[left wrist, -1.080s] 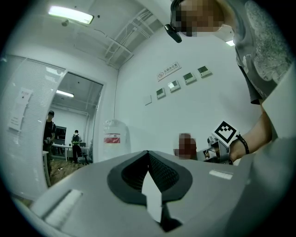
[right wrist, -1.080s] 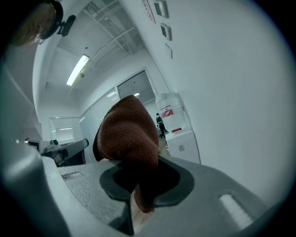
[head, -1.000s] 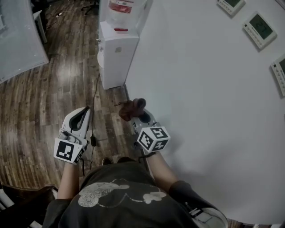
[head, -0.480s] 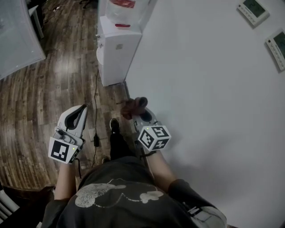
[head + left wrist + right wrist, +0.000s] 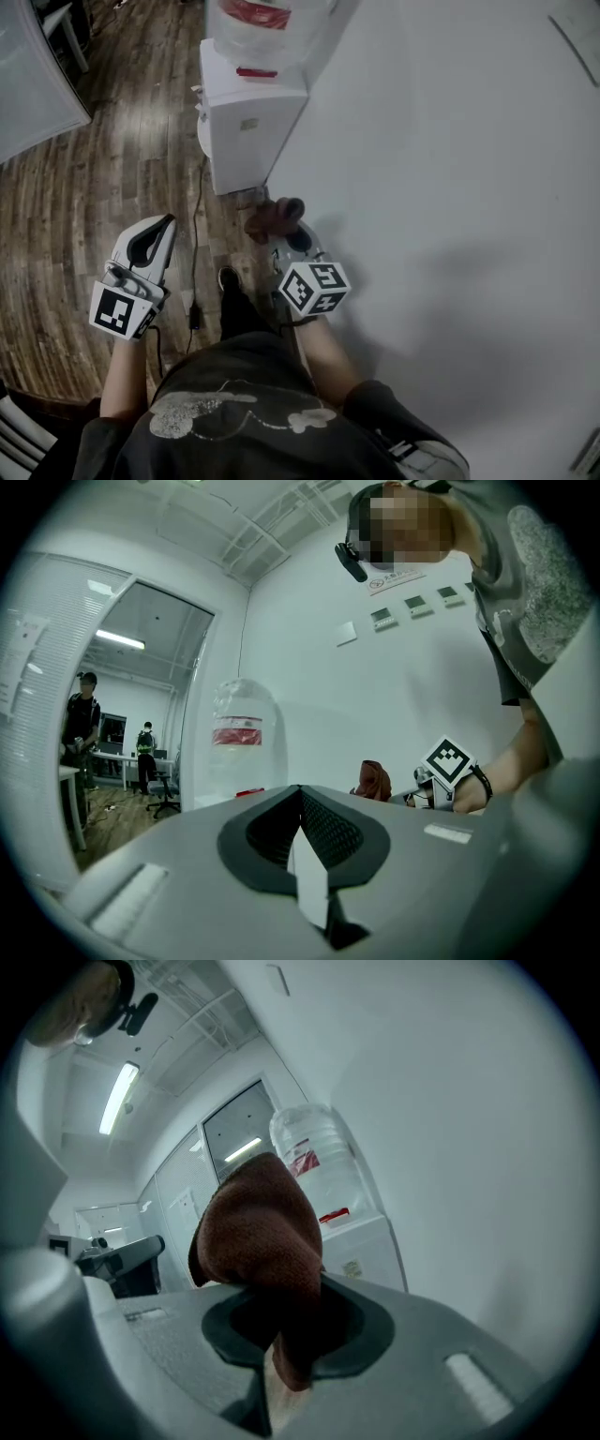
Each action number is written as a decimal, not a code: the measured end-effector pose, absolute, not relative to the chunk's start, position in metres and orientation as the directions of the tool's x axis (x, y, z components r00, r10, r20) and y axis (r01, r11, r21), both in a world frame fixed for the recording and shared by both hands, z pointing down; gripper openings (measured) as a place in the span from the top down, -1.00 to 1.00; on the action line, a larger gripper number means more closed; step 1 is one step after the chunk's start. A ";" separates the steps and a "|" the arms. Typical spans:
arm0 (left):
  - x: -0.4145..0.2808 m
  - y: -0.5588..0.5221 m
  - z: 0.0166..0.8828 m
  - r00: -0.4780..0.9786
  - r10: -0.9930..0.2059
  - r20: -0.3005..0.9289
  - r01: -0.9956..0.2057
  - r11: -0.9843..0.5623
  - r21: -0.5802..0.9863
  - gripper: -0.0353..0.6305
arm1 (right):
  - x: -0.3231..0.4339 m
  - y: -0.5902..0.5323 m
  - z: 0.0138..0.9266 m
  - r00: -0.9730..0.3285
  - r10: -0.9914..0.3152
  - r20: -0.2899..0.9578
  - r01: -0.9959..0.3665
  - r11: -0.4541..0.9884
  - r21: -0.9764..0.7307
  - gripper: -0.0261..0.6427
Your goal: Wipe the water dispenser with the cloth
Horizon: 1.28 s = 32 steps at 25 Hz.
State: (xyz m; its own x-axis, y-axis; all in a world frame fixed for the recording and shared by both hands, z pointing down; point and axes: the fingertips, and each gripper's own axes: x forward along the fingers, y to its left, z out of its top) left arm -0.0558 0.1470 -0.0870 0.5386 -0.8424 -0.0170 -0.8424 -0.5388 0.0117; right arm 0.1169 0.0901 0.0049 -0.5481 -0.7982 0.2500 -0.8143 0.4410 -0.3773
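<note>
A white water dispenser [image 5: 246,127] with a clear bottle [image 5: 265,23] on top stands against the white wall, ahead of me. It shows too in the left gripper view [image 5: 239,752] and the right gripper view [image 5: 361,1246]. My right gripper [image 5: 281,225] is shut on a brown cloth [image 5: 272,215], bunched above its jaws [image 5: 262,1241]. It hangs short of the dispenser, near the wall. My left gripper [image 5: 157,230] is shut and holds nothing, over the wooden floor to the left.
A black cable [image 5: 197,234] runs along the wooden floor [image 5: 84,206] from the dispenser toward my feet. A glass partition [image 5: 33,66] stands at the far left. Two people [image 5: 80,724] stand in the office beyond it. Wall panels [image 5: 412,604] hang high on the wall.
I have stepped closer to the dispenser, which now sits larger and nearer in the head view. Both grippers moved forward with me; the cloth stays held.
</note>
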 end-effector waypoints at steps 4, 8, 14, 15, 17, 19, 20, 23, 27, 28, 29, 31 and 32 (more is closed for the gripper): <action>-0.048 0.081 -0.082 0.563 -0.827 0.006 -0.826 -0.563 -0.015 0.84 | 0.109 0.031 0.007 -0.566 -0.784 0.256 -0.801 0.448 -0.398 0.75; -0.055 0.040 -0.078 0.528 -0.849 0.000 -0.848 -0.528 0.039 0.84 | 0.097 0.002 0.020 -0.585 -0.755 0.296 -0.794 0.457 -0.401 0.75; -0.086 0.025 -0.067 0.501 -0.866 0.002 -0.863 -0.499 0.085 0.84 | 0.071 -0.012 0.038 -0.583 -0.723 0.369 -0.804 0.450 -0.389 0.75; -0.092 0.024 -0.063 0.500 -0.866 0.007 -0.863 -0.497 0.093 0.84 | 0.066 -0.015 0.038 -0.578 -0.725 0.374 -0.809 0.449 -0.379 0.75; -0.104 0.023 -0.054 0.510 -0.860 0.013 -0.855 -0.506 0.111 0.84 | 0.053 -0.023 0.038 -0.561 -0.737 0.377 -0.823 0.445 -0.353 0.75; -0.112 0.020 -0.047 0.534 -0.845 0.022 -0.841 -0.528 0.119 0.84 | 0.042 -0.033 0.038 -0.536 -0.756 0.376 -0.840 0.434 -0.325 0.75; -0.116 0.018 -0.041 0.548 -0.836 0.027 -0.833 -0.542 0.112 0.84 | 0.037 -0.040 0.037 -0.524 -0.767 0.371 -0.848 0.427 -0.314 0.75; -0.125 0.006 -0.027 0.569 -0.821 0.036 -0.820 -0.564 0.095 0.84 | 0.020 -0.069 0.037 -0.506 -0.790 0.345 -0.859 0.422 -0.291 0.75; -0.130 -0.022 -0.016 0.581 -0.813 0.033 -0.812 -0.575 0.103 0.84 | -0.004 -0.117 0.036 -0.522 -0.801 0.293 -0.850 0.459 -0.257 0.75; -0.129 -0.030 -0.011 0.586 -0.809 0.034 -0.808 -0.581 0.100 0.84 | -0.009 -0.129 0.039 -0.528 -0.801 0.282 -0.846 0.469 -0.252 0.75; -0.129 -0.039 -0.004 0.589 -0.807 0.037 -0.806 -0.584 0.099 0.84 | -0.013 -0.140 0.045 -0.535 -0.800 0.272 -0.842 0.478 -0.249 0.75; -0.128 -0.057 0.012 0.581 -0.813 0.038 -0.811 -0.575 0.106 0.84 | -0.021 -0.158 0.062 -0.550 -0.796 0.253 -0.832 0.496 -0.249 0.75; -0.129 -0.065 0.021 0.574 -0.818 0.034 -0.816 -0.567 0.114 0.84 | -0.025 -0.164 0.070 -0.560 -0.792 0.243 -0.825 0.507 -0.250 0.75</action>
State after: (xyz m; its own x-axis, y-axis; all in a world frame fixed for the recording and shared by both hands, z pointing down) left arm -0.1287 -0.0653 0.0211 0.5737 -0.8184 0.0335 -0.8157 -0.5671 0.1136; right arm -0.0245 -0.1641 0.0699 -0.5600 -0.7921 0.2428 -0.8251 0.5067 -0.2500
